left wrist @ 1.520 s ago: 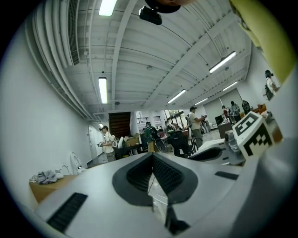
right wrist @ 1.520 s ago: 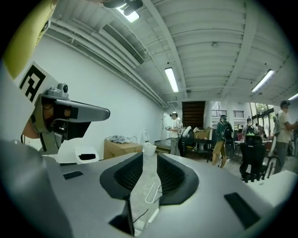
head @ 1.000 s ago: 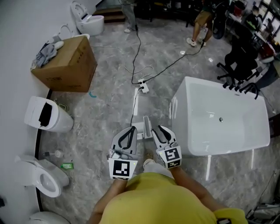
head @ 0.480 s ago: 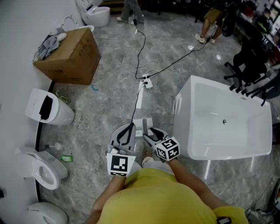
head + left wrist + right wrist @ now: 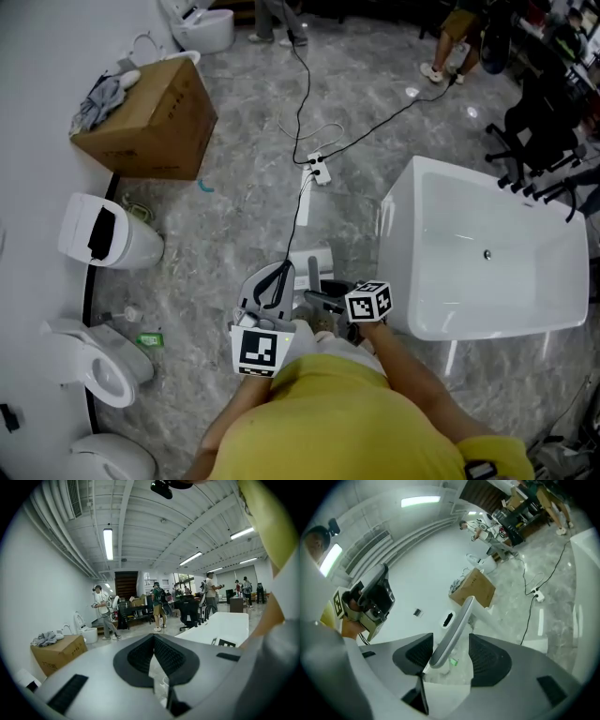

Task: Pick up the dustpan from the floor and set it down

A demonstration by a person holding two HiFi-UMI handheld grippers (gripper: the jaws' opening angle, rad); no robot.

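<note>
The white dustpan point(image 5: 312, 261) rests on the grey marble floor just ahead of my feet. Its long pale handle point(image 5: 457, 623) rises between the jaws of my right gripper point(image 5: 450, 656), which are opening; the pads stand apart from the handle on both sides. In the head view the right gripper point(image 5: 317, 299) is low and rolled on its side, right beside the pan. My left gripper point(image 5: 277, 274) hovers just left of it, its pads point(image 5: 161, 656) meeting at the tip with nothing seen between them.
A white bathtub point(image 5: 497, 253) stands close on the right. A cardboard box point(image 5: 145, 117) and toilets point(image 5: 108, 239) line the left wall. A power strip with black cable point(image 5: 319, 172) lies ahead. Office chairs point(image 5: 544, 122) and people stand at the back.
My right gripper has sunk toward the floor and rolled onto its side, its marker cube now facing up. The left gripper shifted slightly forward and down.
</note>
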